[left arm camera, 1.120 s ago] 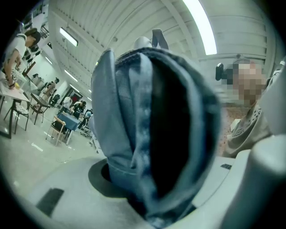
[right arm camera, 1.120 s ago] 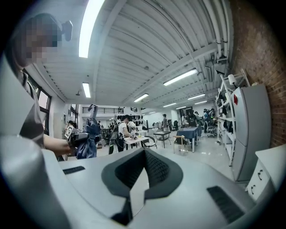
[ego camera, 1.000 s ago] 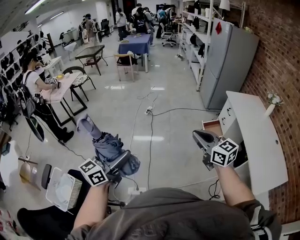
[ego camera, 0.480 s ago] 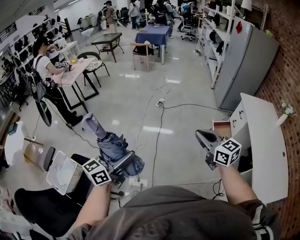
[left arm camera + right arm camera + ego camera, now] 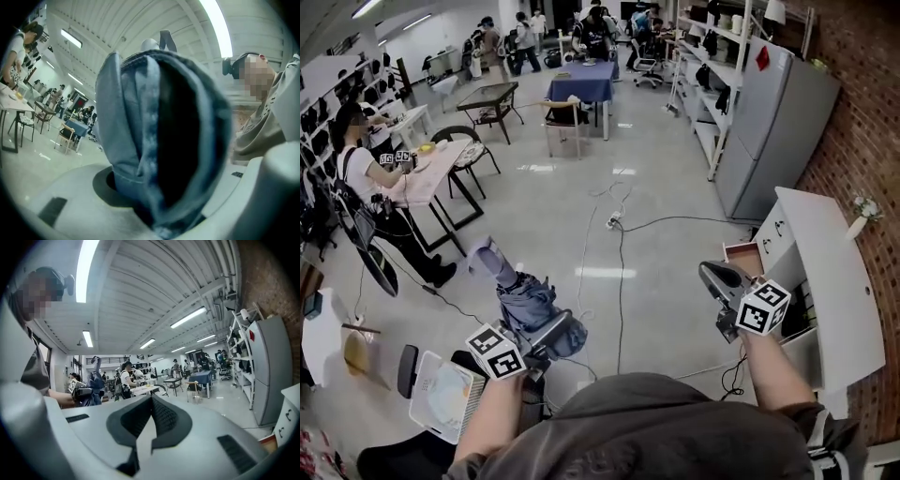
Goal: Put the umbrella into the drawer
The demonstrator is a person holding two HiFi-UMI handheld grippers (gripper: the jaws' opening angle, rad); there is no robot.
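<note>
A folded blue umbrella [image 5: 523, 302] with a pale handle [image 5: 490, 257] stands tilted up out of my left gripper [image 5: 551, 330], which is shut on its bundled cloth. In the left gripper view the umbrella's cloth [image 5: 159, 140] fills the space between the jaws. My right gripper [image 5: 718, 277] is held out level to the right, its jaws together with nothing between them [image 5: 151, 425]. Just beyond it a small wooden-lined drawer [image 5: 741, 254] stands pulled out of the white cabinet [image 5: 825, 281] by the brick wall. The right gripper view also shows the umbrella [image 5: 95, 384] far to the left.
A white slatted basket [image 5: 441, 401] lies on the floor at lower left beside a black chair. Cables [image 5: 619, 225] run across the floor ahead. A grey refrigerator [image 5: 769, 122] stands past the cabinet. People sit and stand at tables [image 5: 427, 173] at the left and back.
The head view has swung and shifted over the floor, and both grippers have travelled with it. The umbrella stays in the left gripper; the right jaws stay together.
</note>
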